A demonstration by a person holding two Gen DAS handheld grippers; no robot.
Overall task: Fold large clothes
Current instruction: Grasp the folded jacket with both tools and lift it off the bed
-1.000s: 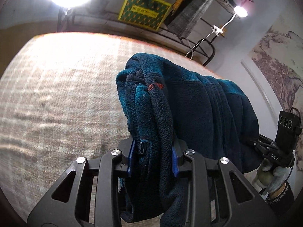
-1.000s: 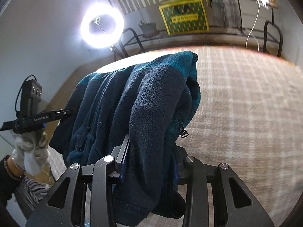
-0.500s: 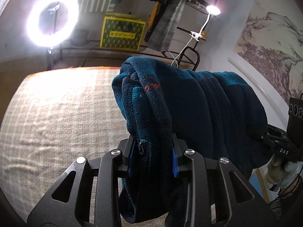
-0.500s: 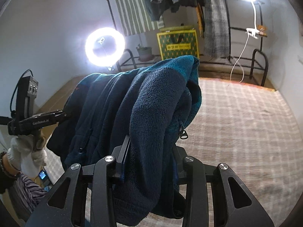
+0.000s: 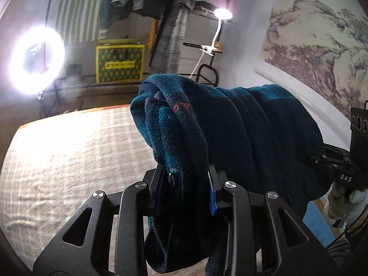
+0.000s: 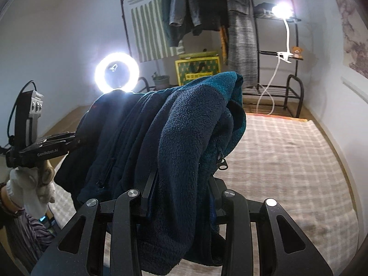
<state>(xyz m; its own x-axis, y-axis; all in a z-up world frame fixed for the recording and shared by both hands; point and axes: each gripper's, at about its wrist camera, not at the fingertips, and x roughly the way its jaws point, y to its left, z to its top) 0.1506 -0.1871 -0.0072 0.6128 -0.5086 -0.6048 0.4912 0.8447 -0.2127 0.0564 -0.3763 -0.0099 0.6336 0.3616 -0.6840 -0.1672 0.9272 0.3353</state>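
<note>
While both of your tools are clamped on it, the fleece jacket [image 5: 241,133] hangs bunched between them, held up off the bed [image 5: 69,151].

Left tool [image 5: 186,184]: jaws narrowed to a small gap, packed with a thick fold of the teal-and-navy fleece. The zipper edge sits in the grip, with the zipper pull [image 5: 171,179] just inside the left finger. Fabric spills over the top of the tool and drops below it. A small red embroidered mark [image 5: 181,107] shows on the fold above the jaws.

Right tool [image 6: 181,195]: same story, jaws narrow and pinching a bulky navy fold, teal collar section [image 6: 230,85] riding on top. A second zipper pull [image 6: 222,164] dangles at the right side of the bundle, just above the right finger.

From the left wrist view, your right tool is at the far right edge with the jacket running into it and a gloved hand [image 5: 345,204] under it. From the right wrist view, your left tool [image 6: 57,145] is at the far left, white-gloved hand [image 6: 30,184] below it, striped sleeve [image 6: 27,234] under that.

Bed cover is a beige plaid. Behind it: ring light [image 6: 116,71], yellow-green box [image 6: 197,69], clothes rack [image 6: 202,11] with hanging garments, clip lamp [image 6: 281,10]. Landscape painting [image 5: 322,50] on the wall in the left wrist view.
</note>
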